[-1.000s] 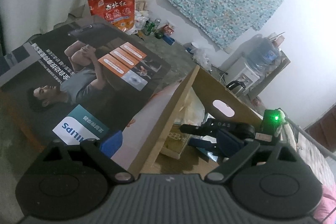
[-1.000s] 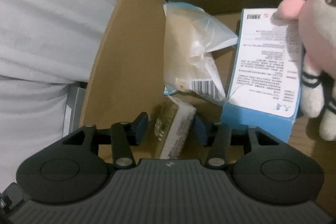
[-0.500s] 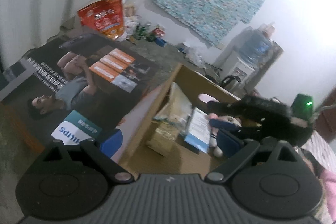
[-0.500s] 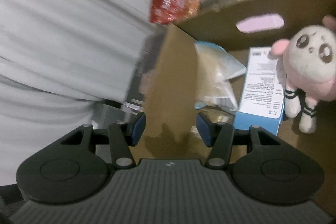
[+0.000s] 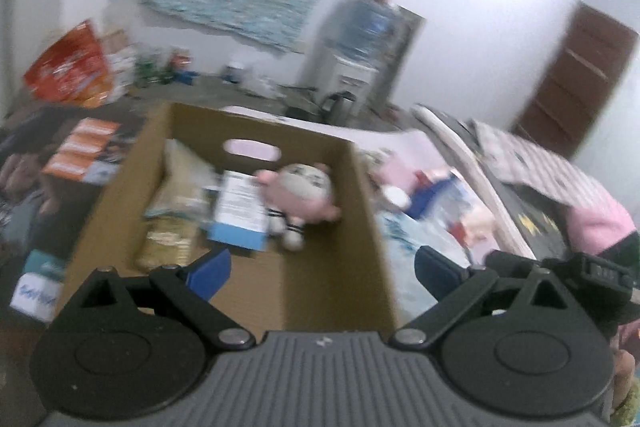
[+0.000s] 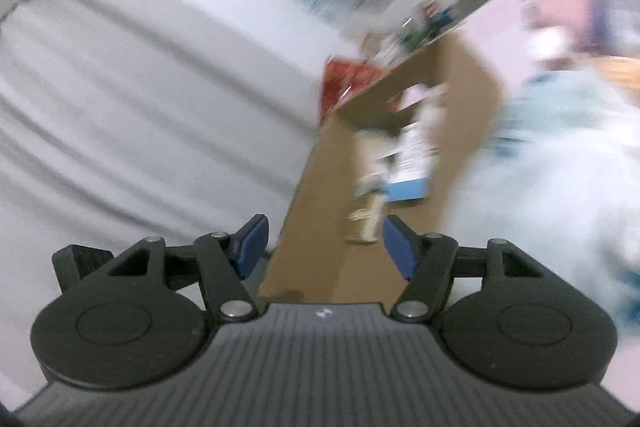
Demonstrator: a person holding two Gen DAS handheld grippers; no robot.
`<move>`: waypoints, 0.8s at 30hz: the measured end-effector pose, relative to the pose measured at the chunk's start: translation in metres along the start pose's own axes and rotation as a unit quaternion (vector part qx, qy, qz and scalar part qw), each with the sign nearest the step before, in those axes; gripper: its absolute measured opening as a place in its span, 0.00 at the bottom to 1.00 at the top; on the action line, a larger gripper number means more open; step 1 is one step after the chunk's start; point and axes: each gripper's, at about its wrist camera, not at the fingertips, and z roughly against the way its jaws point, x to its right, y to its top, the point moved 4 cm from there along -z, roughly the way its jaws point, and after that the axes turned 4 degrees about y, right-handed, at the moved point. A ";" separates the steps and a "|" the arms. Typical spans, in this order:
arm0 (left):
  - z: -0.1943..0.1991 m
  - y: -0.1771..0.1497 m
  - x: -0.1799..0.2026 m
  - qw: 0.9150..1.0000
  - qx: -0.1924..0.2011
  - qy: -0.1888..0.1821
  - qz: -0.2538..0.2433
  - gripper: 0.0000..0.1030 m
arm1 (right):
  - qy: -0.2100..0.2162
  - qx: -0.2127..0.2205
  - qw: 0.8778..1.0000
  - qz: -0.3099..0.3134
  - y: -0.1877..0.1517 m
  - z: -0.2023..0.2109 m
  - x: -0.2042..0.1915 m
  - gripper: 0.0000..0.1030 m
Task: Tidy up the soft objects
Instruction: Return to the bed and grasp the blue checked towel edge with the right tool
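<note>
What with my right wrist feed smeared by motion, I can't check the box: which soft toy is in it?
Observer: A pink and white plush toy lies in the cardboard box, towards its far end, leaning on a blue and white carton.
Operator: Is the left gripper carrying anything?
Observer: No. The left gripper has its jaws open with nothing between them, over the near end of the box.
</note>
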 end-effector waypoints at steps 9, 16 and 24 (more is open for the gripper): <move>-0.034 -0.031 0.103 0.991 -0.030 -0.048 -0.122 0.96 | -0.120 0.172 0.977 -0.047 -0.037 0.154 0.080 0.65; -0.054 -0.065 0.186 0.976 -0.041 -0.073 -0.203 0.94 | -0.218 0.172 0.960 -0.016 -0.030 0.179 0.129 0.61; -0.082 -0.093 0.223 0.971 -0.060 -0.060 -0.223 0.68 | -0.326 0.053 0.939 0.091 -0.001 0.142 0.165 0.36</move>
